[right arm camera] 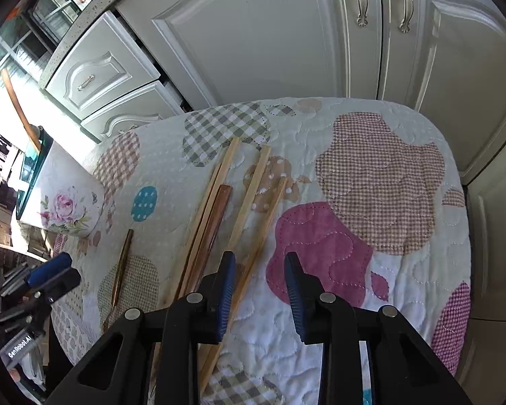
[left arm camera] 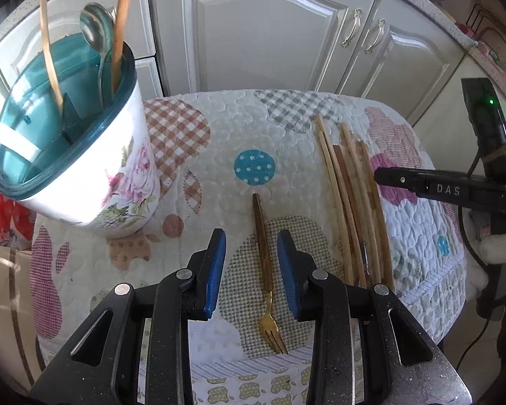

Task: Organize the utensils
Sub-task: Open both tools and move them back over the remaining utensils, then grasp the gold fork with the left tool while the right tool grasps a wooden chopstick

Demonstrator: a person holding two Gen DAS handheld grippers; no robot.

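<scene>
A: The left gripper (left arm camera: 251,270) has its blue-padded jaws spread wide and holds nothing. The gold fork (left arm camera: 265,270) lies on the quilted cloth (left arm camera: 219,155) right between them, tines toward the camera, touching neither pad as far as I can see.

B: And the right gripper (right arm camera: 259,293)?

A: Parted as well, empty, over the pink patch of the cloth. The wooden chopsticks (right arm camera: 219,209) lie in a loose bundle just to its left, one stick running under its left finger (right arm camera: 226,290).

B: Where is the holder?

A: The floral utensil holder (left arm camera: 94,155) stands ahead and to the left of the left gripper, on the cloth's far corner. A metal spoon (left arm camera: 96,30) and two wooden handles (left arm camera: 119,30) already stand in it.
</scene>
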